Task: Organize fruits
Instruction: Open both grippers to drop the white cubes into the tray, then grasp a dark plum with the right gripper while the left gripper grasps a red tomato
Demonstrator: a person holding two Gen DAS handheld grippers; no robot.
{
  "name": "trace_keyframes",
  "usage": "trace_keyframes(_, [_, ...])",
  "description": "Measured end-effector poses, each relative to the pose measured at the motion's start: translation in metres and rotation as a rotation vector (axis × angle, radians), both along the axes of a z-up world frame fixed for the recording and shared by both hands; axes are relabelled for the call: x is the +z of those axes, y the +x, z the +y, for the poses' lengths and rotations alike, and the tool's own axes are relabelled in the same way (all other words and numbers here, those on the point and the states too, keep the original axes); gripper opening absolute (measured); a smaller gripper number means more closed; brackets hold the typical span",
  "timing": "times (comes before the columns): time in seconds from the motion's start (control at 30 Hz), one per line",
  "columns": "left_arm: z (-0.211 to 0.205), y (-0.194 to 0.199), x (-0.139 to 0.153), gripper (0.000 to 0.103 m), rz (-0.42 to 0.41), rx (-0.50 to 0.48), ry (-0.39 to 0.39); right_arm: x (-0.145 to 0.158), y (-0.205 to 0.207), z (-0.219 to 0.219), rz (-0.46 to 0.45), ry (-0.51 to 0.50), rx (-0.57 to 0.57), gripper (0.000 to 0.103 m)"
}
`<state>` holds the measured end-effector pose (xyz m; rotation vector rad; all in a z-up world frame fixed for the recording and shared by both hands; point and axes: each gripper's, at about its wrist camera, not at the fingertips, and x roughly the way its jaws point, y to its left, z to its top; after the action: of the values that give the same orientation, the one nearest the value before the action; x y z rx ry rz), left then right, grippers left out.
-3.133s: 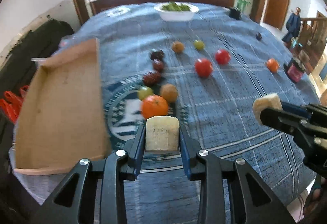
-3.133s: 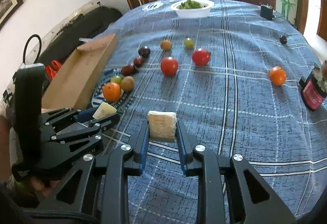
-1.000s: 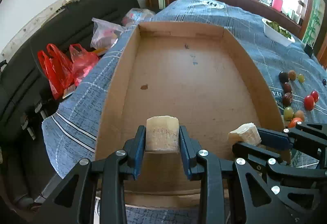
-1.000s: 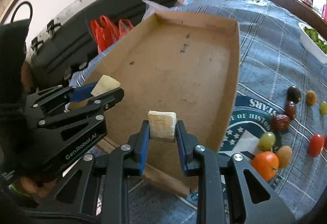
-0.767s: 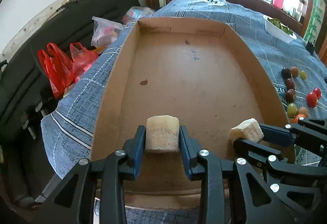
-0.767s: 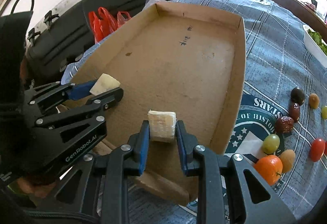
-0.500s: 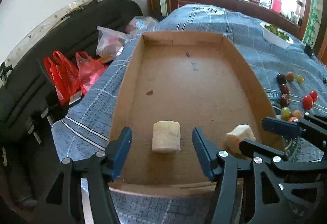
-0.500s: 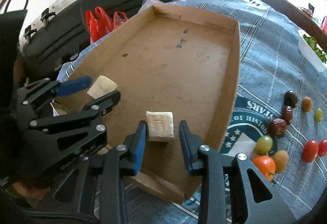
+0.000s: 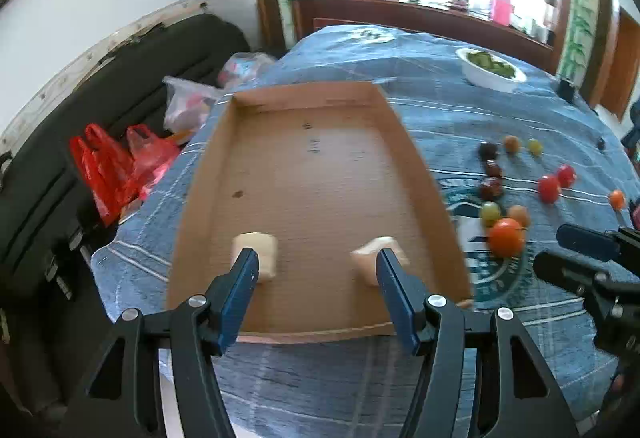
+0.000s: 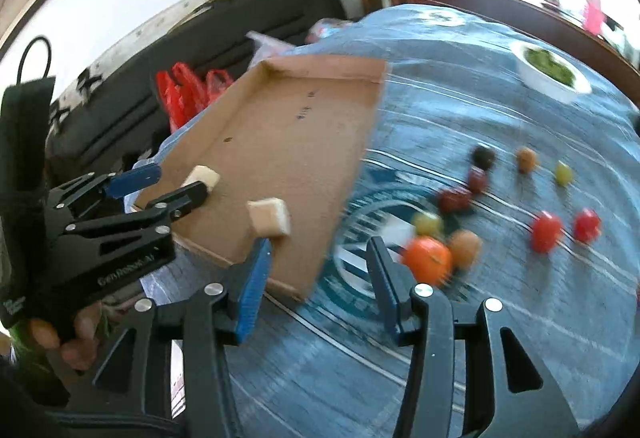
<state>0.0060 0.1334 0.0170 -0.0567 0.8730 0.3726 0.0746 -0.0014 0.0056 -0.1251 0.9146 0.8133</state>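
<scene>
Two pale banana pieces lie in the near end of the cardboard tray (image 9: 312, 166): one on the left (image 9: 258, 253) and one on the right (image 9: 374, 258). They also show in the right wrist view, the left piece (image 10: 201, 176) and the right piece (image 10: 270, 217). My left gripper (image 9: 316, 270) is open and empty, just behind the pieces. My right gripper (image 10: 318, 254) is open and empty, above the tray's near right corner. An orange (image 9: 506, 237), a green grape (image 9: 490, 210), red tomatoes (image 9: 549, 188) and dark fruits (image 9: 491, 188) lie on the blue cloth right of the tray.
A white bowl of greens (image 9: 491, 69) stands at the table's far side. Red plastic bags (image 9: 108, 166) and a black sofa (image 9: 60, 142) are left of the table. The table's near edge is just below the tray.
Both grippers opened and let go of their banana pieces, which now lie in the tray. Both grippers drew back and up; the right one swung right, toward the fruits.
</scene>
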Motion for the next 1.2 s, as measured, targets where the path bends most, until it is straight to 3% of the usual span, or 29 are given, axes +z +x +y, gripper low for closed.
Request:
trace_keyframes(0.4, [-0.055, 0.008, -0.002, 0.061, 0.008, -0.121, -0.035, -0.005, 0.009, -0.102, 0.029, 0.009, -0.221, 0.052])
trace_keyframes(0.83, [-0.104, 0.023, -0.001, 0.061, 0.018, -0.251, -0.052, -0.005, 0.022, -0.178, 0.021, 0.013, -0.378, 0.052])
trace_keyframes(1.2, [-0.141, 0.070, -0.004, 0.061, -0.008, -0.369, -0.141, 0.011, 0.082, -0.229, 0.000, -0.015, -0.493, 0.052])
